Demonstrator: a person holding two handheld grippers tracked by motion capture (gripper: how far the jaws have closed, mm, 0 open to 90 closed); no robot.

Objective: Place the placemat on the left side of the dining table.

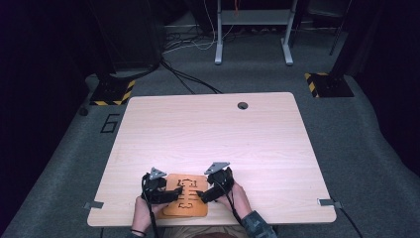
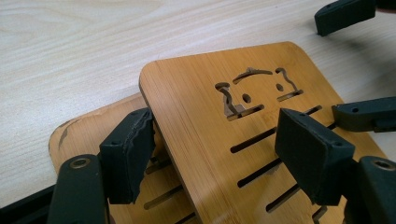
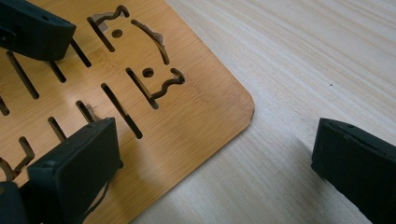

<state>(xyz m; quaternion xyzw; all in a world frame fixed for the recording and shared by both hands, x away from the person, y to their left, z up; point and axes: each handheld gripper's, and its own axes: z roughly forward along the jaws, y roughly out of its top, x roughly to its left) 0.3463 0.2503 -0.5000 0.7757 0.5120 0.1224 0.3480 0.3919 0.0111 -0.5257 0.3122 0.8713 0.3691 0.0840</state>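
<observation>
2 slotted bamboo boards (image 2: 210,140) at my table edge.
The top one, cat-face cutout, lies skewed over the lower board (image 2: 84,135).

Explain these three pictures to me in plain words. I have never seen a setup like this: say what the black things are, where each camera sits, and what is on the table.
No robot here: a person at a table holds a black two-jaw tool in each hand. The high view looks down from above. There the left tool and the right tool meet over bamboo boards near the front edge of the pale wooden table.

The other two pictures come from small cameras riding on the tools, looking along their jaws. The left tool's view shows two slotted boards: the upper board, with cut-out curves and slots, lies tilted on the lower board. That tool's jaws straddle the upper board's edge; whether the pads press on it is unclear.

The right tool's view shows its jaws wide open astride the board's corner, gripping nothing.
</observation>
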